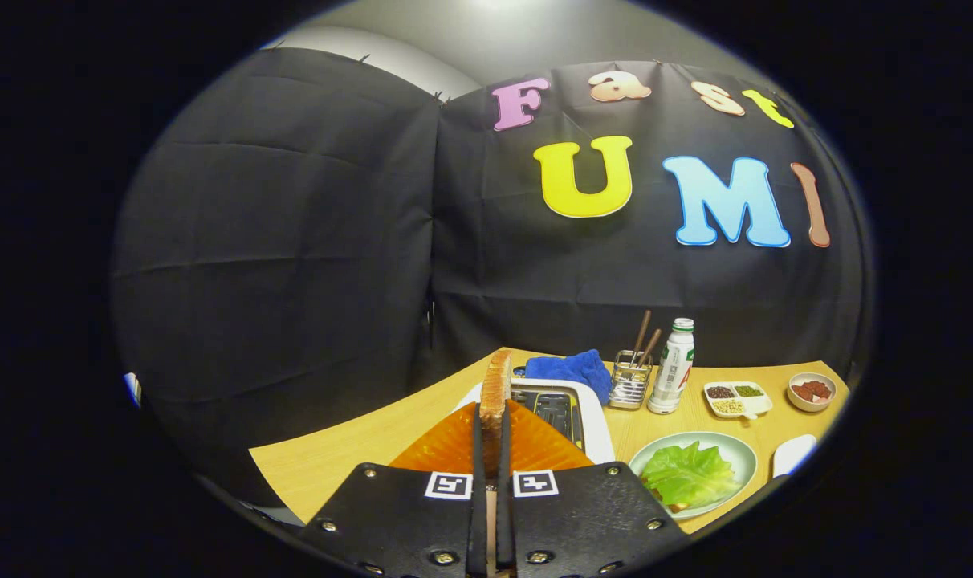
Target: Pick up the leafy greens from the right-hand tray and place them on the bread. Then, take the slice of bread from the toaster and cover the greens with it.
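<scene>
No label reads clearly to me. My gripper [492,437] pinches the browned toast slice [496,387] upright above the white toaster [595,417]; the green lettuce leaf [687,475] lies on its pale round plate [739,449].

The gripper [492,433] fingers, nearly together, cover the lower part of the upright browned slice of bread [497,384] pinched between them. They also hide part of the white toaster [595,417]. Under the green leafy lettuce [687,474] on the pale green round plate [739,449], a brown sliver shows, too covered to identify. The white object [793,453] at the wooden worktop's [350,449] right edge is cut off. The contents of the small divided white dish [737,397] are too small to tell.
</scene>
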`<action>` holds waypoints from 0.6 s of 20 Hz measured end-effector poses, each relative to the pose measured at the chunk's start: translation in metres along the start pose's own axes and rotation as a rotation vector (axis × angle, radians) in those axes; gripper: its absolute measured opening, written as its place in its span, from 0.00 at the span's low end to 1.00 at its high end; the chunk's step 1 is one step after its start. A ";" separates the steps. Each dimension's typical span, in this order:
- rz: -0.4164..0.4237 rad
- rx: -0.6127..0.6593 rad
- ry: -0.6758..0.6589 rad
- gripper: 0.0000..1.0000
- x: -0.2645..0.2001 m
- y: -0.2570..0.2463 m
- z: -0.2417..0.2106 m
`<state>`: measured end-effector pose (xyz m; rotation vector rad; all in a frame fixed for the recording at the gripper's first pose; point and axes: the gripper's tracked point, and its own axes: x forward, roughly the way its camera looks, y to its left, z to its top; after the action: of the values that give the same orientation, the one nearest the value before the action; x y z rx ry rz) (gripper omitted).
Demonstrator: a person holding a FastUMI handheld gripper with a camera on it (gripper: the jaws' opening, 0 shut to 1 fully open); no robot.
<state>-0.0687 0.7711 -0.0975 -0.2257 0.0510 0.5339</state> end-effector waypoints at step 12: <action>0.018 0.045 -0.066 0.05 -0.026 -0.015 0.041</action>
<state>-0.0842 0.7549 -0.0516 -0.1637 0.0007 0.5568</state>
